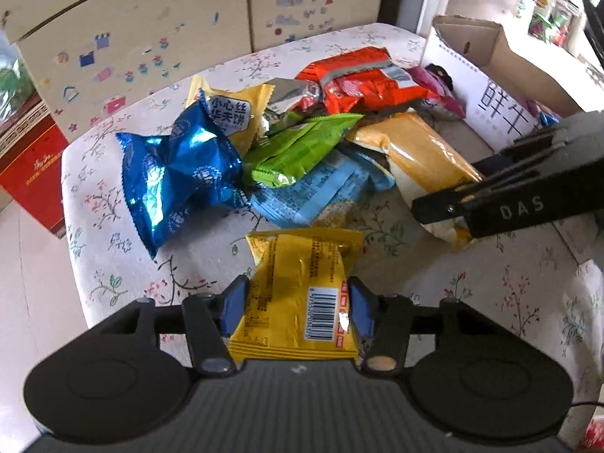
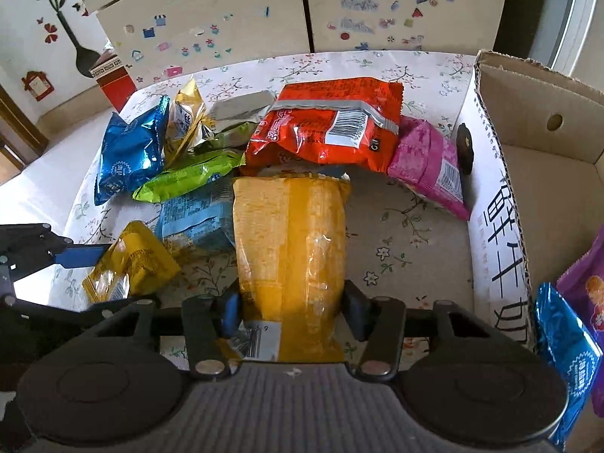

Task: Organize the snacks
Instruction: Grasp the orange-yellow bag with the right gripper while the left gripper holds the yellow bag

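A pile of snack packets lies on a floral-clothed table [image 1: 509, 302]. My left gripper [image 1: 298, 302] is shut on a small yellow packet [image 1: 302, 287] with a barcode, at the near edge of the pile; it also shows in the right wrist view [image 2: 128, 264]. My right gripper [image 2: 290, 309] is shut on a long orange packet [image 2: 290, 234], which also shows in the left wrist view [image 1: 419, 158]. A blue foil packet [image 1: 170, 173], a green packet [image 1: 298, 147], a light blue packet [image 1: 321, 192], a red bag [image 2: 328, 124] and a pink packet [image 2: 430, 166] lie in the pile.
An open cardboard box [image 2: 502, 204] stands at the right of the table, with a blue packet [image 2: 566, 355] and a purple packet [image 2: 589, 290] inside. A red box [image 1: 30, 166] stands on the floor at the left. Stickered cabinets [image 2: 211, 19] stand behind the table.
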`<state>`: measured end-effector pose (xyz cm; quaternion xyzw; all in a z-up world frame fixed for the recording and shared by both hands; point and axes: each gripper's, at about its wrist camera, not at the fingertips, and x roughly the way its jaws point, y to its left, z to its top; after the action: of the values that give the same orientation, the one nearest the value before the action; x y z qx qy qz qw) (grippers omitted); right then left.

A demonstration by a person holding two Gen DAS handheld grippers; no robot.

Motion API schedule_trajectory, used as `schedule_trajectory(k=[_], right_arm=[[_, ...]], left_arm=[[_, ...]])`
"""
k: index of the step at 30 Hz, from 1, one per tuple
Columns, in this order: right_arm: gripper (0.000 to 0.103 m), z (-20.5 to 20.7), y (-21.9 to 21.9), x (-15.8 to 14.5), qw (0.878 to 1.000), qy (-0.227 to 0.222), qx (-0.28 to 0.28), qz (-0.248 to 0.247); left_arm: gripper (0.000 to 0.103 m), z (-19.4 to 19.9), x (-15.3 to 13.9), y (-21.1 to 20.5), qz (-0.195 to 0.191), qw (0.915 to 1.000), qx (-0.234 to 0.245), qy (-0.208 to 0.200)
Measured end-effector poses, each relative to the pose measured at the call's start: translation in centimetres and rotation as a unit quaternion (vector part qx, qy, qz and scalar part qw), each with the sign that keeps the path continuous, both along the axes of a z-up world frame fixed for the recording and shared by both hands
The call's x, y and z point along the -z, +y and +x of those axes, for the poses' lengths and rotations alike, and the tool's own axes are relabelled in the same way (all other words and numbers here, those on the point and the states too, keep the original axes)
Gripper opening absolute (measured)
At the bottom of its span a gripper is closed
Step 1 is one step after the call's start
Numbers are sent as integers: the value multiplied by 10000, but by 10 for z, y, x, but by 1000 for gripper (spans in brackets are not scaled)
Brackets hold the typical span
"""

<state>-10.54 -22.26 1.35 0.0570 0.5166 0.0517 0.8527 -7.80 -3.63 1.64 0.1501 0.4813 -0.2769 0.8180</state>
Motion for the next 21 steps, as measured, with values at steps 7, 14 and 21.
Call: schedule_trajectory(k=[7,14,21], right_arm=[[56,-10,-7,-4,9999,-11,-16,137],[56,-22,-7,-17,9992,-191,-151,311],[56,-28,-8,-33,9977,-461,-211,448]], left_arm=[[52,-4,-4,6,-115,9996,-254,102],[52,-7,-19,7,-300,9984,-484,-29],[52,-3,-30,3,-411,9966,-696,-169]])
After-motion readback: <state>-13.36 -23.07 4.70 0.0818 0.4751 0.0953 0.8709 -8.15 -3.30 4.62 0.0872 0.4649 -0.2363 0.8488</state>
